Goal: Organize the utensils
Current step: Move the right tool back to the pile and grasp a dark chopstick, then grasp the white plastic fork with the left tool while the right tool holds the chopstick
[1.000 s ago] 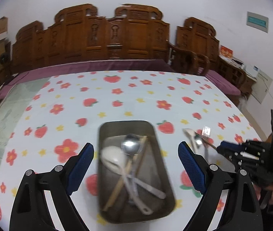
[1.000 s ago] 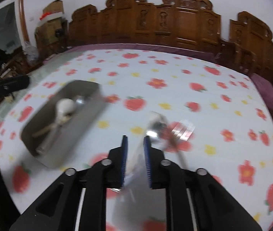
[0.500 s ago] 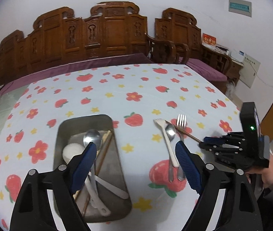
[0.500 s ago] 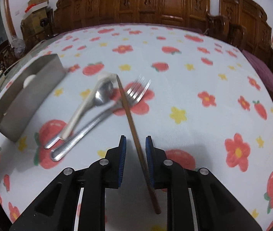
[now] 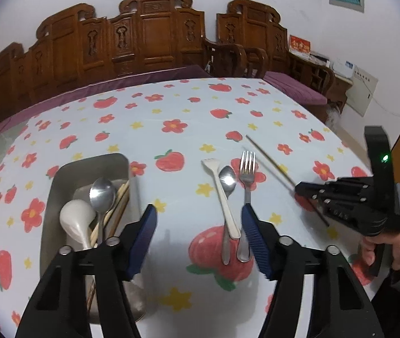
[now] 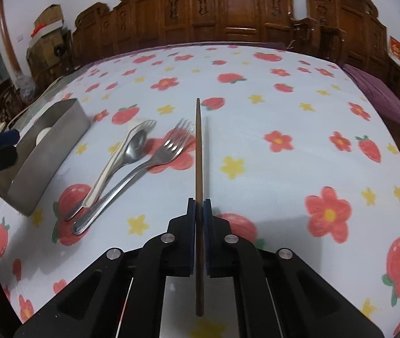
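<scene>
At a table spread with a white cloth printed in strawberries and flowers (image 6: 256, 129), the right black two-finger gripper (image 6: 199, 208) stands clamped on a thin brown wooden chopstick (image 6: 198, 146), which juts forward past its blue pads. Left of the chopstick lie a steel fork (image 6: 155, 157), a steel spoon (image 6: 132, 149) and a white plastic fork (image 6: 110, 169), handles bunched together. Farther left of the chopstick sits a rectangular steel tray (image 5: 59, 186) (already holding a white ladle-shaped spoon (image 5: 76, 219), a metal spoon (image 5: 102, 194) and wooden chopsticks (image 5: 118, 205)). The left black gripper (image 5: 200, 222), its jaws just closing yet apart, hovers with nothing pressed between them.
</scene>
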